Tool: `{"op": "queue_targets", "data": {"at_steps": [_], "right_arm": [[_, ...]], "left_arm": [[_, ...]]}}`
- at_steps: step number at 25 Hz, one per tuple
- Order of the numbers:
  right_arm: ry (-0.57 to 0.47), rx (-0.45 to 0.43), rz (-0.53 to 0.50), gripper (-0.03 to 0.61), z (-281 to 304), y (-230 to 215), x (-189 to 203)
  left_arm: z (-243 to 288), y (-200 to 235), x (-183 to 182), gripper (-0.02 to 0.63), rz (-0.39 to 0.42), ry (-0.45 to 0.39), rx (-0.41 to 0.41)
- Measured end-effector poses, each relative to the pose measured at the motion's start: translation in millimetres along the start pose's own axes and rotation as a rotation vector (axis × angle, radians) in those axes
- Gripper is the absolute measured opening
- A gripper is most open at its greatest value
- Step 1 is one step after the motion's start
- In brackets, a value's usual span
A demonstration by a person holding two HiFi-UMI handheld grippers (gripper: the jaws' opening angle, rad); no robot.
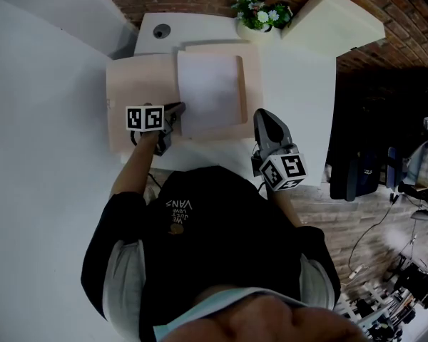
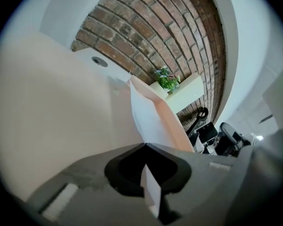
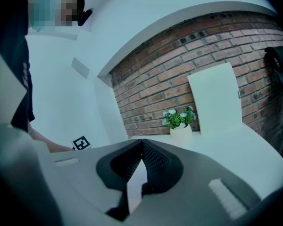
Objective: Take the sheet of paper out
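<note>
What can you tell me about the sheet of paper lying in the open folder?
The sheet of paper is plain white, rectangular, thin, and blank on the side that shows. It lies on the right half of an open beige folder on the white table. The left gripper is shut on its near left edge, and in the left gripper view that edge looks lifted off the folder. Nothing else touches the sheet.

**Left gripper (image 2: 144, 145) clamped on sheet of paper (image 2: 146, 112)**

Jaws are together on the sheet's edge. The sheet runs up toward 12 o'clock. Beige folder (image 2: 52, 117) at 9 o'clock. Plant (image 2: 167, 79) at 1 o'clock, against the brick wall (image 2: 146, 32).
</note>
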State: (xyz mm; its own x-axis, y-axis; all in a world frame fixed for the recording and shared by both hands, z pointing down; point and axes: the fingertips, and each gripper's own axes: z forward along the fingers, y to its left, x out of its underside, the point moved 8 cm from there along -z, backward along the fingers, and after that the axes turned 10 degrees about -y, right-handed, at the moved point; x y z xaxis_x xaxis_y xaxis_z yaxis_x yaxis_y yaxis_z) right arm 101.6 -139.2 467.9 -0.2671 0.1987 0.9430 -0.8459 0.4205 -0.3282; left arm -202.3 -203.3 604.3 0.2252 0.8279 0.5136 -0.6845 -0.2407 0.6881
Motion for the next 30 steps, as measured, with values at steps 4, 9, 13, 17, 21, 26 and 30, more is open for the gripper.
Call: {"op": "queue_targets", "data": {"at_steps": [4, 9, 13, 17, 21, 26, 30], "right_arm": [[0.004, -0.029, 0.003, 0.002, 4, 3, 1], [0.012, -0.069, 0.004, 0.002, 9, 7, 3], [0.019, -0.099, 0.007, 0.002, 12, 10, 3], [0.029, -0.126, 0.008, 0.002, 14, 13, 4], [0.036, -0.154, 0.009, 0.002, 17, 16, 6], [0.046, -0.188, 0.01, 0.002, 20, 20, 8], [0.048, -0.213, 0.013, 0.002, 21, 24, 8]], "left_arm": [[-13, 1, 0, 0.001, 0.021, -0.023, -0.026], [-30, 2, 3, 0.0, 0.017, -0.058, -0.054], [-42, 3, 7, 0.0, 0.013, -0.082, -0.074], [-53, 1, 8, 0.0, 0.021, -0.104, -0.093], [-64, -3, 8, 0.0, 0.056, -0.123, -0.111], [-77, -6, 9, 0.001, 0.09, -0.137, -0.143], [-89, -10, 12, 0.0, 0.127, -0.145, -0.17]]}}
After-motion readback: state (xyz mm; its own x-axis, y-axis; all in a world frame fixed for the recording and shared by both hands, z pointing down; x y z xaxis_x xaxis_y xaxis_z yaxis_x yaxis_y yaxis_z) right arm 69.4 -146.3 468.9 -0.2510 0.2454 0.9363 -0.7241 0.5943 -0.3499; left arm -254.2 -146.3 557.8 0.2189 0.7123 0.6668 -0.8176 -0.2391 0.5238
